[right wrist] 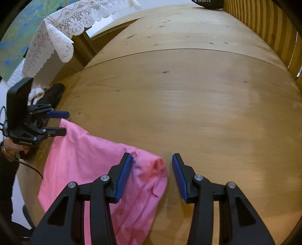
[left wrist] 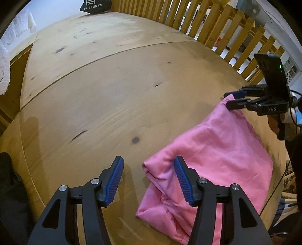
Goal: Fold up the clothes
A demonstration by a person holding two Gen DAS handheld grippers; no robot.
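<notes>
Your pink cotton garment (left wrist: 217,150) lies bunched on the pale knotted-wood desk (left wrist: 113,94), already doubled over itself into a rough, puffy packet, so I judge the fold about halfway: the layers are together, but the edges are uneven and nothing is pressed flat yet. What is left looks like squaring the corners, one more fold and smoothing.

Your left tool (left wrist: 149,179) stands partly open with nothing gripped. In its own view the rolled corner of the garment sits at five o'clock, reaching between the blue ribbed pads (left wrist: 115,181), but neither pad presses on it.

Your right tool (right wrist: 151,175) is also partly open and holds nothing. The rumpled end of the cloth lies between its fingers at six o'clock, close to the left one, with bare wood against the right one.

For room: the desk is bare wood from nine round to one o'clock ahead of both tools, plenty of space to spread or slide the garment forward. Mind the edges. In the left view the slatted wooden railing (left wrist: 217,32) runs along one to two o'clock, close behind the right tool. In the right view the desk's rim curves past at eight o'clock, and the pink cloth hangs over it there. A white lace cloth (right wrist: 56,37) sits off the desk at ten o'clock, and a dark bag printed with white letters (left wrist: 94,6) sits at twelve, well clear.
</notes>
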